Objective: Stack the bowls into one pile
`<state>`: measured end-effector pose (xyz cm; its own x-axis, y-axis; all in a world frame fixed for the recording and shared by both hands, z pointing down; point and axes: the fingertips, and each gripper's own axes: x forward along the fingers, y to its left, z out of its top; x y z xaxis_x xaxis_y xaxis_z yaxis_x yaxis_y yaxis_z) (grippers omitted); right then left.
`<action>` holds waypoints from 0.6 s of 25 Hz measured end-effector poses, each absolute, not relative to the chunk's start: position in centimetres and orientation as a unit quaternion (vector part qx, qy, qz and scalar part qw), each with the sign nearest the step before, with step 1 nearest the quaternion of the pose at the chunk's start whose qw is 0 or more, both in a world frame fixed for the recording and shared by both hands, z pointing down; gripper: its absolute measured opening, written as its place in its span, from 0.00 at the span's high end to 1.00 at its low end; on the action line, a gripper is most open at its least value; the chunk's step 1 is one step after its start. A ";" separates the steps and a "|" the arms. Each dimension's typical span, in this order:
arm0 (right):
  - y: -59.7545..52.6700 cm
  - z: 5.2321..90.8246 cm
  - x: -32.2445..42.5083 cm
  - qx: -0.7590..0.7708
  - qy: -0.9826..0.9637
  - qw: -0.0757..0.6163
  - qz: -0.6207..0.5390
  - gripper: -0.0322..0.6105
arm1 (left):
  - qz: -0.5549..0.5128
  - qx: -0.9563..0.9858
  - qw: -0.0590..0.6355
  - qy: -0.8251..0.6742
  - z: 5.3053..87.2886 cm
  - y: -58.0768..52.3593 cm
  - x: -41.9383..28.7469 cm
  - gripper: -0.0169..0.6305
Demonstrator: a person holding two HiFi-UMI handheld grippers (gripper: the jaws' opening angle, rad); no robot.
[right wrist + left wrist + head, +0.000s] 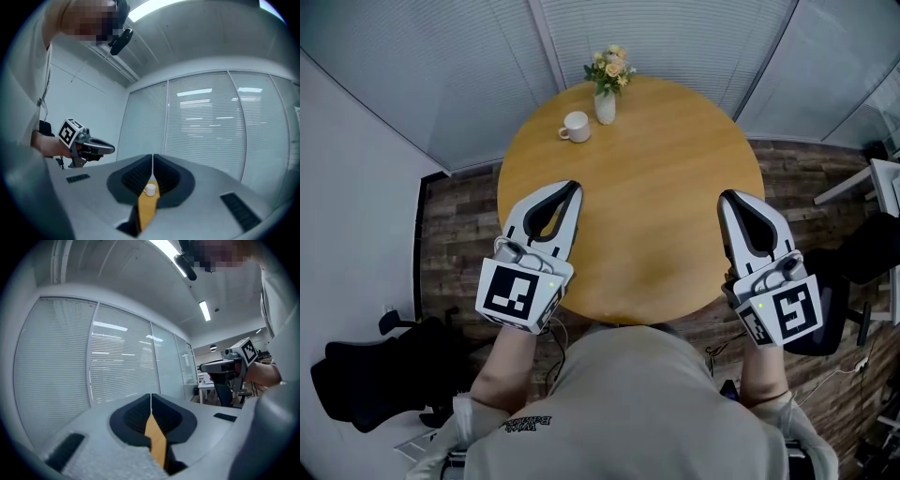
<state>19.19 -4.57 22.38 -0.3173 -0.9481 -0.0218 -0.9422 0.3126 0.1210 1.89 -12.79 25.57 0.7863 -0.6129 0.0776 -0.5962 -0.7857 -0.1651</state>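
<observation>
Wooden surface [656, 187] is just carrying a white mug [576, 127] and a flower vase [606, 105] at its far edge. No bowls are showing anywhere, so progress is anyone's guess. Left gripper [573, 187] and right gripper [727, 198] are hovering over the near edge, jaws pressed together, empty.
</observation>
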 end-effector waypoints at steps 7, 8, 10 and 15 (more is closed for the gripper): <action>-4.8 23.3 18.9 0.578 -0.814 0.034 -0.043 0.90 | -0.071 -0.942 0.062 0.322 26.1 -12.6 1.8 0.93; -4.8 23.4 18.9 0.577 -0.815 0.034 -0.043 0.90 | -0.072 -0.942 0.060 0.322 26.2 -12.6 1.8 0.93; -4.9 23.4 18.8 0.575 -0.817 0.034 -0.042 0.90 | -0.075 -0.942 0.056 0.323 26.4 -12.6 1.7 0.93; -5.0 23.6 18.8 0.571 -0.819 0.032 -0.040 0.90 | -0.080 -0.942 0.056 0.320 26.6 -12.4 1.9 0.93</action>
<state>18.78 -4.98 23.61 -0.3448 -0.9387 0.0069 -0.9335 0.3436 0.1023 1.86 -12.43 26.60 0.7827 -0.6116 0.1157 -0.5936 -0.7893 -0.1569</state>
